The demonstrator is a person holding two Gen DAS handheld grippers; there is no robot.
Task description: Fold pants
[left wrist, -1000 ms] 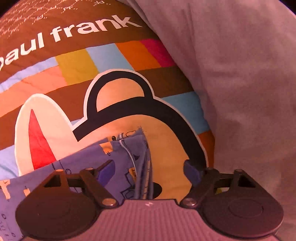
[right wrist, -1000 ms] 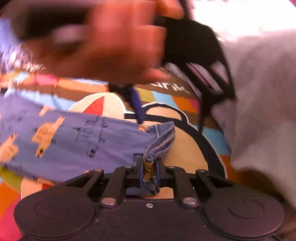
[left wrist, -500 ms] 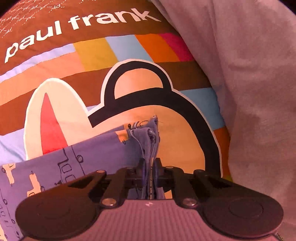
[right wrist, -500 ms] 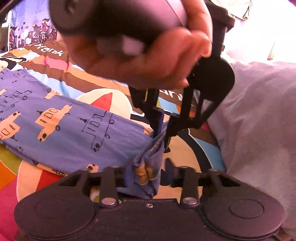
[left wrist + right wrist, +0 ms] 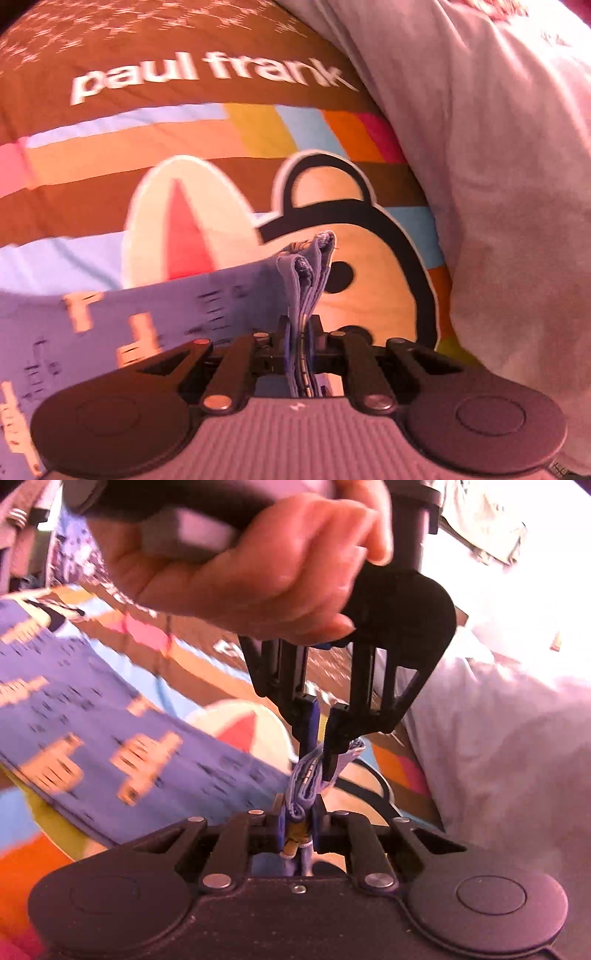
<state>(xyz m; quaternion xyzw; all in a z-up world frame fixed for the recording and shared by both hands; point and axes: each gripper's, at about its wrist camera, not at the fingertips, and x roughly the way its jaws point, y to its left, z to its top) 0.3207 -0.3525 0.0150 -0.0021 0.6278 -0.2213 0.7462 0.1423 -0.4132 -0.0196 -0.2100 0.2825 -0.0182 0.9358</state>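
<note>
Blue pants (image 5: 155, 325) blurred | both jaws clamped on bunched hem, rest cropped

A striped cartoon-print bedspread (image 5: 155, 147) reading "paul frank" lies beside a pale grey pillow (image 5: 498, 184), brightly lit.

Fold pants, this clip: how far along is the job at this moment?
Early stage. Done: both grippers have hold of one bunched end of the blue printed pants. In hand: the left gripper and the right gripper are each shut on that end, side by side, jaws pinching the layers. Left: the rest of the pants lies spread on the colourful bedspread; no finished fold shows.
</note>
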